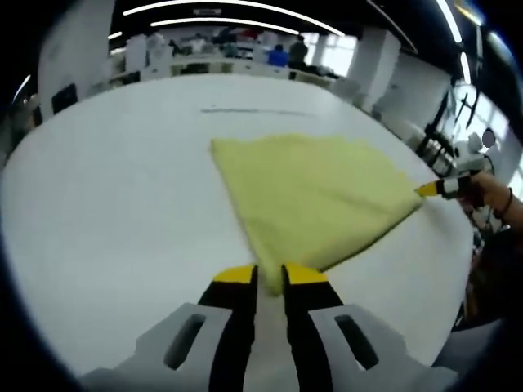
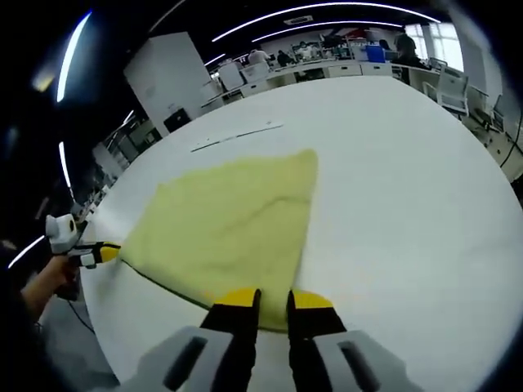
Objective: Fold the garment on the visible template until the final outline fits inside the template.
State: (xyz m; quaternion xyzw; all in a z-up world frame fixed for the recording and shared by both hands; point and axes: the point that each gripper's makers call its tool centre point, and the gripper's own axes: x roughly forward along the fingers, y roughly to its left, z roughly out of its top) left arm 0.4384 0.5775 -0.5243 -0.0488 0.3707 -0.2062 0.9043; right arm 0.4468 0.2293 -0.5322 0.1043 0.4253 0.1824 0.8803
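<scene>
Left tool (image 1: 270, 278), right tool (image 2: 273, 300) pinch garment (image 1: 315, 196) corners.

Legible text: none. I find no label, brand, number or sign I can read in either claw's view.

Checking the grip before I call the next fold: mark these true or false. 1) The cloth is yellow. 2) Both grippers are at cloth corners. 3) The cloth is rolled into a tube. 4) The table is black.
1) True: the cloth is yellow.
2) True: left gripper and right gripper each pinch a corner.
3) False: it lies spread flat.
4) False: the table is white.
</scene>
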